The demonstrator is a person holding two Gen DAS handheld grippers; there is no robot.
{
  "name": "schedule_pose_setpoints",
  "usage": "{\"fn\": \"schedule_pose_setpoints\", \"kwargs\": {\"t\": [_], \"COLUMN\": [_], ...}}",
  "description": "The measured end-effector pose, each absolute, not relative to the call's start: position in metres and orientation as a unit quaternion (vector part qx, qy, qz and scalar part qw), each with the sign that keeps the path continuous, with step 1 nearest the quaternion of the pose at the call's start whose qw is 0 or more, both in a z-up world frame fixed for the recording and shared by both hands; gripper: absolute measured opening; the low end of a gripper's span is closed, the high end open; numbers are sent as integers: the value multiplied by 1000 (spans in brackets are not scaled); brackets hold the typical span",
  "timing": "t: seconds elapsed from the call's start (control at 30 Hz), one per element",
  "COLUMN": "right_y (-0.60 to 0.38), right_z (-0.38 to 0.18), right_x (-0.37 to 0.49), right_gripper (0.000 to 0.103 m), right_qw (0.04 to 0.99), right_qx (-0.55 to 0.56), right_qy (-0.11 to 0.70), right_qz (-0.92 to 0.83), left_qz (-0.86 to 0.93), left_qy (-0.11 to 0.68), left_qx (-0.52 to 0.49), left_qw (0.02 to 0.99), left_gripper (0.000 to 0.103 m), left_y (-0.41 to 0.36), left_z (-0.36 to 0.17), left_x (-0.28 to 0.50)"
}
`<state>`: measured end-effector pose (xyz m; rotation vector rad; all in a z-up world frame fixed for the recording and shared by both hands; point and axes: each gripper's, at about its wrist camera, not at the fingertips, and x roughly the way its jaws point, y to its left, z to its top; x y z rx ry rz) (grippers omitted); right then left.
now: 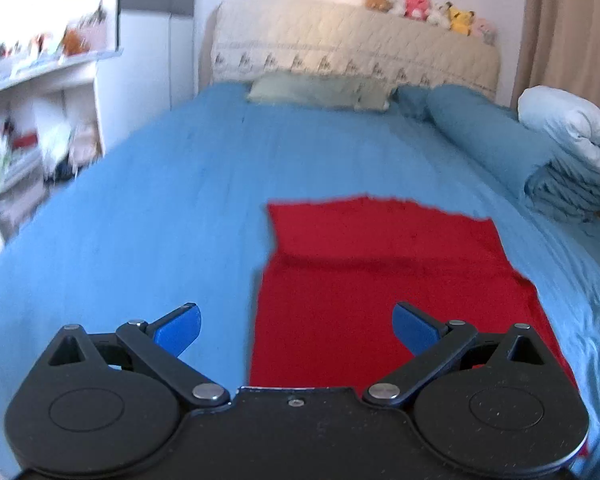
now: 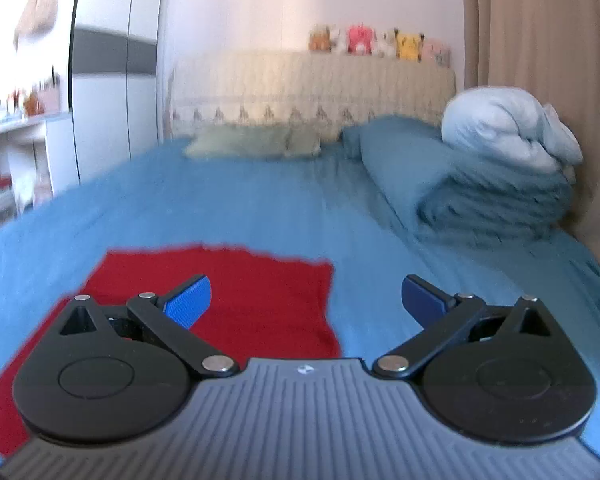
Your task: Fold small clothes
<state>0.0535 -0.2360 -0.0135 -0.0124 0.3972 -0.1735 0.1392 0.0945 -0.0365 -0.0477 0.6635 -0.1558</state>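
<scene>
A red cloth (image 1: pixel 384 280) lies flat on the blue bed sheet (image 1: pixel 160 200), with one fold line across it. My left gripper (image 1: pixel 296 330) is open and empty, above the cloth's near left edge. In the right wrist view the red cloth (image 2: pixel 260 300) lies low and left on the blue sheet (image 2: pixel 240 208). My right gripper (image 2: pixel 306 300) is open and empty, above the cloth's right edge. Neither gripper touches the cloth.
A rolled blue duvet (image 1: pixel 520 152) with a white bundle (image 1: pixel 568 128) lies along the right side of the bed. A green pillow (image 1: pixel 320 90) and a cream headboard (image 1: pixel 352 44) with plush toys (image 1: pixel 424 8) are at the far end. Shelves (image 1: pixel 28 120) stand at the left.
</scene>
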Motion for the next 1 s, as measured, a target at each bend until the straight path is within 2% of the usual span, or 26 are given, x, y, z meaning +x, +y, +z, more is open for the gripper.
{"fn": "schedule_pose_setpoints", "kwargs": {"t": [0.17, 0.37, 0.63, 0.77, 1.0], "right_y": [-236, -237, -230, -231, -220], "right_z": [-45, -97, -141, -156, -171], "right_x": [-4, -45, -46, -41, -35], "right_gripper": [103, 103, 103, 103, 103], "right_qw": [967, 949, 923, 911, 902], "right_qx": [16, 91, 120, 127, 95], "right_qy": [242, 283, 342, 365, 397], "right_qz": [-81, -106, -127, -144, -144], "left_qz": [-88, -101, -105, -98, -89], "left_qy": [375, 393, 403, 416, 422], "left_qx": [-65, -98, -125, -122, -121], "left_qw": [921, 909, 901, 896, 894], "left_gripper": [103, 102, 91, 81, 77], "left_y": [105, 111, 117, 119, 118], "left_z": [-74, -113, -145, -156, -166], "left_x": [104, 88, 80, 84, 84]}}
